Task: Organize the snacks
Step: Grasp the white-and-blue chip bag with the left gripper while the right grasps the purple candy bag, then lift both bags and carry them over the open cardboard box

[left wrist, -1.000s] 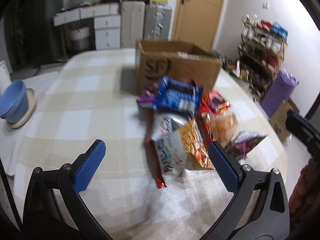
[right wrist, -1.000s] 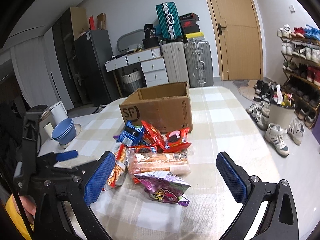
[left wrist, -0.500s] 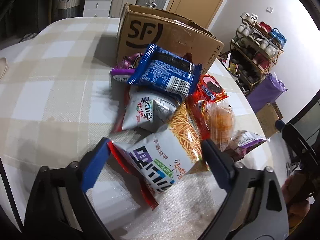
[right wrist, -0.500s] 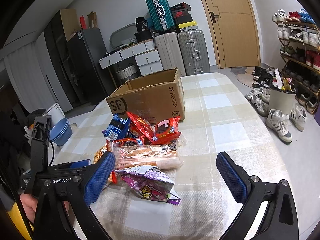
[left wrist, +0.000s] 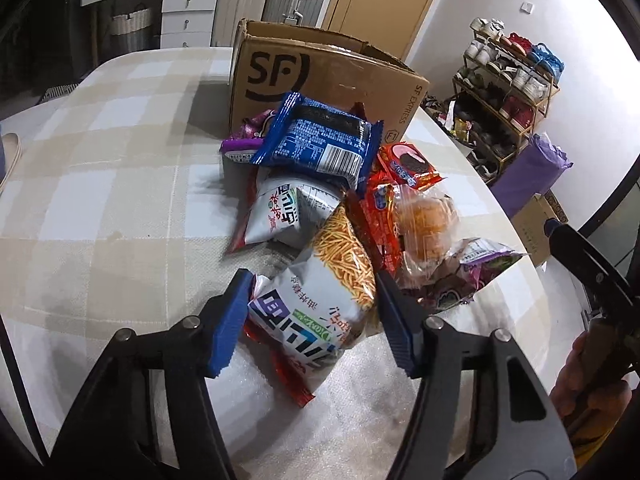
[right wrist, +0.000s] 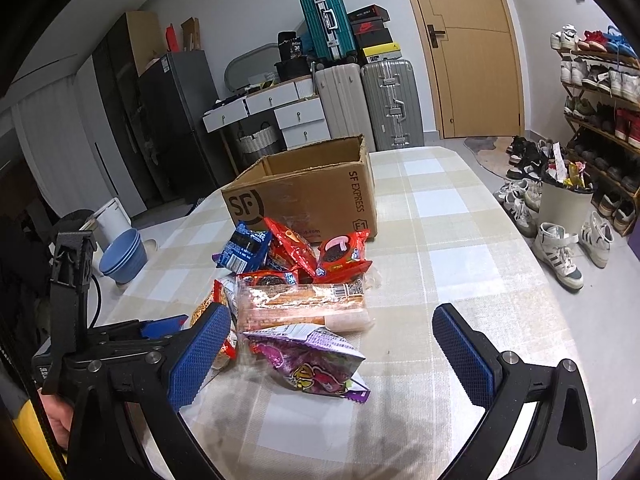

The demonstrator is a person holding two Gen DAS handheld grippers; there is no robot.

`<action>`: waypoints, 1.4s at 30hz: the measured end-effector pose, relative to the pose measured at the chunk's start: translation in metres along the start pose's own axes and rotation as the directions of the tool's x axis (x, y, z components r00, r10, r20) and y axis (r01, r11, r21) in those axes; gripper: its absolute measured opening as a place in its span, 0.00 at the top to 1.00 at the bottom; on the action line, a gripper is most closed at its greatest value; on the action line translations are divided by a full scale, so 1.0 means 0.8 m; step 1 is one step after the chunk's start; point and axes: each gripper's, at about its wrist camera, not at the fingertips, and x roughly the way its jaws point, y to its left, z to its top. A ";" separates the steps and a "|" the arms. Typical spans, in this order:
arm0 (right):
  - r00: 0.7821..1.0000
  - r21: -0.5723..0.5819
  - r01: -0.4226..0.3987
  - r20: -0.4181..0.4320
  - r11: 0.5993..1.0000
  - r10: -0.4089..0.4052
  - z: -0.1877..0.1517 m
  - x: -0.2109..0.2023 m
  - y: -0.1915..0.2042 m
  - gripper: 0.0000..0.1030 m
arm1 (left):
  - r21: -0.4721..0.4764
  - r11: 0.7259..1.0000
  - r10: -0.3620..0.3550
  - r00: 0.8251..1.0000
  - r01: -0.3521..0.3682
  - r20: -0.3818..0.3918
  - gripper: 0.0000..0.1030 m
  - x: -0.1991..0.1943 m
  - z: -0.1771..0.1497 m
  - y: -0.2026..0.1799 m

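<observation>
Blue-padded left tool (left wrist: 312,316) just closed, pinching white noodle-snack bag (left wrist: 316,300) before cardboard box (left wrist: 320,80); right tool (right wrist: 332,356) spread, empty.

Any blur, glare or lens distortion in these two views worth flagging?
Left wrist view: sharp, strong fisheye bend, dark corners, glare on the noodle bag between the left tool pads. Right wrist view: sharp, door edges bowed, sheen on the purple bag.

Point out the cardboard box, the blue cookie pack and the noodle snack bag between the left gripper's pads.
cardboard box (left wrist: 280,76): left wrist view, logo side wall.
blue cookie pack (left wrist: 320,140): left wrist view, printed back.
noodle snack bag (left wrist: 308,312): left wrist view, white front.
</observation>
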 end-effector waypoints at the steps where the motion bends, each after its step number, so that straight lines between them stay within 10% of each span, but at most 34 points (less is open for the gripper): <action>1: 1.000 0.000 0.001 -0.001 1.000 -0.001 0.000 -0.001 0.001 0.00 | 0.004 1.000 0.000 1.000 0.000 -0.002 0.45 -0.001 -0.001 0.001; 27: 0.983 0.050 -0.053 -0.174 0.997 0.061 -0.031 0.080 0.007 0.00 | -0.087 0.996 -0.012 0.997 0.019 0.079 0.48 -0.088 -0.055 0.104; 34: 0.969 0.087 -0.057 -0.236 0.995 0.076 -0.040 0.104 0.000 0.45 | -0.072 0.997 0.021 0.995 -0.014 0.099 0.48 -0.100 -0.060 0.105; 42: 0.968 0.146 -0.116 -0.203 0.982 0.145 -0.047 0.096 -0.016 0.52 | -0.026 0.995 0.100 0.989 -0.098 0.111 0.48 -0.115 -0.065 0.091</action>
